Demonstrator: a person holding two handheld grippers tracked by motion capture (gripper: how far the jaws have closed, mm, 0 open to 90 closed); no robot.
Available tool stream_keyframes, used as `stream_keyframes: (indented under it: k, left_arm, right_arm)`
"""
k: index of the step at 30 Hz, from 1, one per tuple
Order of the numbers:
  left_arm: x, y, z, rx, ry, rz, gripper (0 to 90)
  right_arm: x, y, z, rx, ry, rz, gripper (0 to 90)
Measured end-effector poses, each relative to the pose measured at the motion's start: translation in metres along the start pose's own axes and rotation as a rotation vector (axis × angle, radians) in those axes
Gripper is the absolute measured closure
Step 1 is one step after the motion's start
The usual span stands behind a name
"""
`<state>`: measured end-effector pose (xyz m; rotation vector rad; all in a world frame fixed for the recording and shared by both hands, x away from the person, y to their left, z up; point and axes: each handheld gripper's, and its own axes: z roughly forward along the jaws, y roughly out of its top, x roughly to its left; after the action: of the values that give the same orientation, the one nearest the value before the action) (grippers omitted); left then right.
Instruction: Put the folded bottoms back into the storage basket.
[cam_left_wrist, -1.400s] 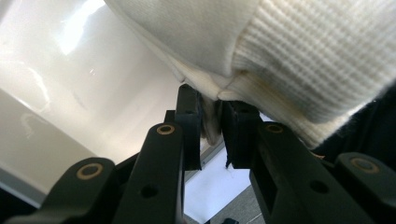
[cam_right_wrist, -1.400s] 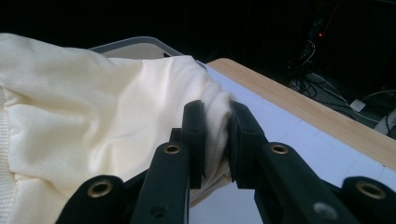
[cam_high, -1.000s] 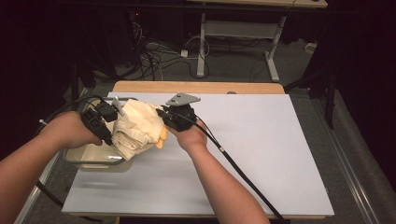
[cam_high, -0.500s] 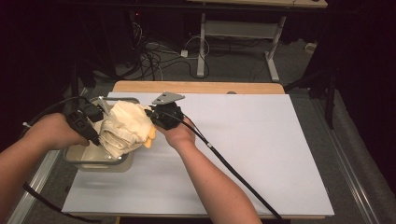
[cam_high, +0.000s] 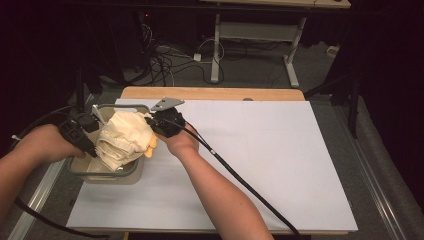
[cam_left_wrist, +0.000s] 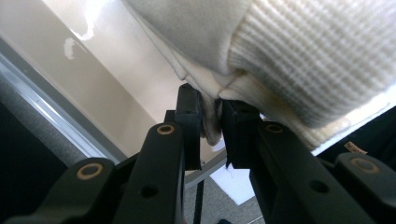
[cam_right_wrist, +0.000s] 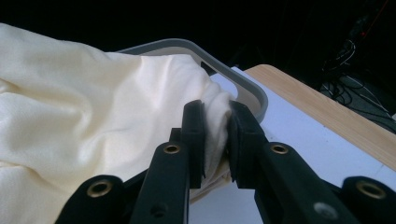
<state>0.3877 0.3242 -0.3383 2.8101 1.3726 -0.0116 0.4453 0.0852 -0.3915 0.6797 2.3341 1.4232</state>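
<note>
a folded cream cloth (cam_high: 124, 136) sits bundled in the grey bin (cam_high: 112, 174) at the table's (cam_high: 280, 165) left edge. the left gripper (cam_left_wrist: 211, 122) pinches a fold at the bundle's left side, and the right gripper (cam_right_wrist: 215, 135) pinches a fold at its right, beside the bin's rim
</note>
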Motion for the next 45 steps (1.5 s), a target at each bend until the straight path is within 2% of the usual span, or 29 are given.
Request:
stream_keyframes:
  k: [13, 27, 36, 41, 45]
  left_arm:
    - [0.019, -0.019, 0.012, 0.007, -0.006, -0.039, 76.7]
    - [0.040, -0.038, 0.030, 0.013, -0.014, -0.089, 76.7]
    - [0.045, -0.028, 0.038, 0.000, -0.009, -0.112, 76.5]
    - [0.043, -0.022, 0.044, -0.017, -0.025, -0.124, 76.7]
    - [0.044, -0.019, 0.043, -0.042, -0.037, -0.156, 76.7]
  right_arm:
    - [0.012, 0.003, 0.022, 0.015, 0.031, -0.003, 80.0]
    - [0.028, 0.009, 0.055, 0.050, 0.068, -0.020, 80.1]
    - [0.015, 0.008, 0.074, 0.092, 0.041, -0.013, 83.4]
    - [0.008, 0.006, 0.080, 0.120, 0.054, -0.020, 86.9]
    - [0.005, 0.008, 0.083, 0.112, 0.046, -0.022, 87.0]
